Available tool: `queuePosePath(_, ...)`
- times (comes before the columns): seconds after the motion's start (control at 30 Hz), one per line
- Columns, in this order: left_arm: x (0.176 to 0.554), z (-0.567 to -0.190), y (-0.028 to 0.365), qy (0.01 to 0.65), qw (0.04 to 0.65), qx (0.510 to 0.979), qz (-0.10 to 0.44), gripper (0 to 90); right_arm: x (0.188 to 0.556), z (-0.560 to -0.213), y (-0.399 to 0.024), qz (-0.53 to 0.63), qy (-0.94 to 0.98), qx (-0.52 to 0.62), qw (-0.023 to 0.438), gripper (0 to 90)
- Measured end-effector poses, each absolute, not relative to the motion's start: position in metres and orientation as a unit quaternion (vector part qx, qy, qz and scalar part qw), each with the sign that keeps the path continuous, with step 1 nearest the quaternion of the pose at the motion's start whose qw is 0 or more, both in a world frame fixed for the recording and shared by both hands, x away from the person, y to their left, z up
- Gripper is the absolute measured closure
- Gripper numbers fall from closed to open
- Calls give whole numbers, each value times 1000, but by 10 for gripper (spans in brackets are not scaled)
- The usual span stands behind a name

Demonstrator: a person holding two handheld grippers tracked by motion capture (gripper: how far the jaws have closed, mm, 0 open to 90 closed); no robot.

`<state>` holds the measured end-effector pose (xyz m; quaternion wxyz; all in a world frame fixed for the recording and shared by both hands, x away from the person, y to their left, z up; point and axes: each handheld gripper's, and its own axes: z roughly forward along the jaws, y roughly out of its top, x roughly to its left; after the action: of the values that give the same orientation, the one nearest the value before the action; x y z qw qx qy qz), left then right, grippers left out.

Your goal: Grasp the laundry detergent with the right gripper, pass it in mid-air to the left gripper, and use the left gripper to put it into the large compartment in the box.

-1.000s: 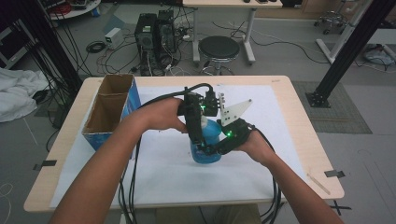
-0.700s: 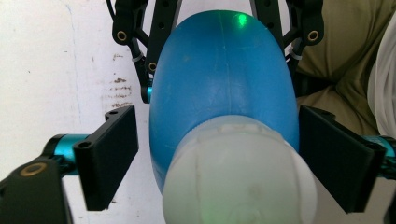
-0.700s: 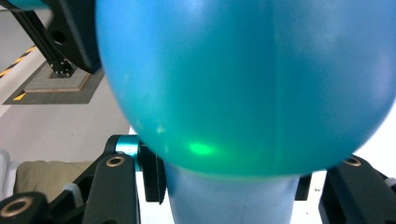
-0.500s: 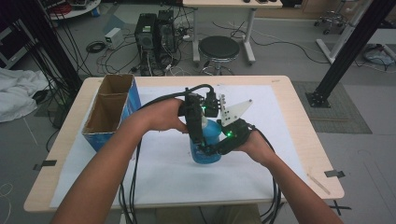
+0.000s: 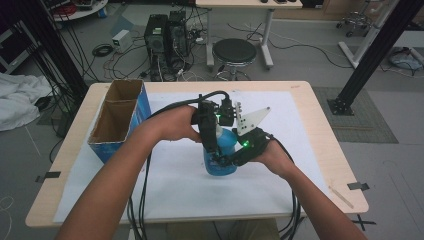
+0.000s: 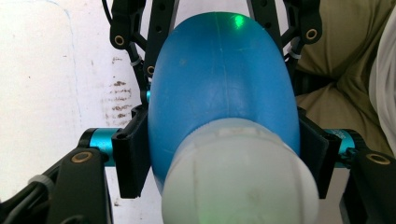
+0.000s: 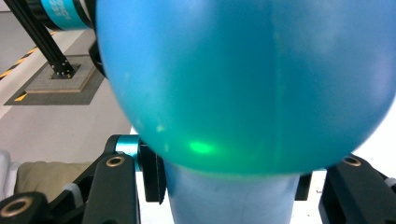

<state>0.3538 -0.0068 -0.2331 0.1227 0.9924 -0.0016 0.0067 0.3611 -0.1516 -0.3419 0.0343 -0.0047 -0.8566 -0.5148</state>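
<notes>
A blue bottle (image 5: 227,150) with a white cap (image 6: 238,182) stands upright on the white paper in the middle of the table. My left gripper (image 5: 216,142) points down over it. Its jaws have just been closing, and both pads (image 6: 133,156) now press the bottle's (image 6: 224,79) shoulder just under the cap. My right gripper (image 5: 225,161) comes in from the right and is shut on the bottle's lower body. In the right gripper view the bottle (image 7: 243,79) bulges close in front, with the right gripper (image 7: 231,182) clamped on a narrower part of it.
An open blue-sided cardboard box (image 5: 120,120) stands at the table's left. A white paper sheet (image 5: 300,125) covers most of the wooden table (image 5: 330,150). Cables trail from both grippers over the near edge. A stool (image 5: 234,50) and computer towers stand beyond the table.
</notes>
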Motion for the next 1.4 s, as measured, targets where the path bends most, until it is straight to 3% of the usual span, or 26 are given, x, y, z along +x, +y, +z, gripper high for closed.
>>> queuePosePath(0.17, 353, -233, -8, -6, 124, 992, 7, 370, 360, -342, -152, -515, -856, -3, 36, 442)
queuePosePath(0.7, 349, -232, -10, -11, 127, 992, 12, 377, 359, -342, -154, -514, -857, 4, 33, 436)
queuePosePath(0.73, 349, -232, -10, -13, 124, 992, 13, 377, 359, -341, -154, -513, -858, 6, 31, 421)
queuePosePath(0.83, 350, -233, -10, -13, 116, 993, 13, 377, 359, -338, -158, -500, -866, -11, 27, 241)
queuePosePath(0.97, 353, -232, -6, -4, 113, 994, 14, 377, 359, -337, -171, -468, -883, -11, 26, 218)
queuePosePath(1.03, 355, -232, -2, 3, 108, 994, 15, 377, 359, -335, -177, -462, -886, -21, 23, 109)
queuePosePath(1.4, 364, -228, 16, 38, 103, 994, 30, 377, 362, -324, -200, -398, -914, -73, -4, 111)
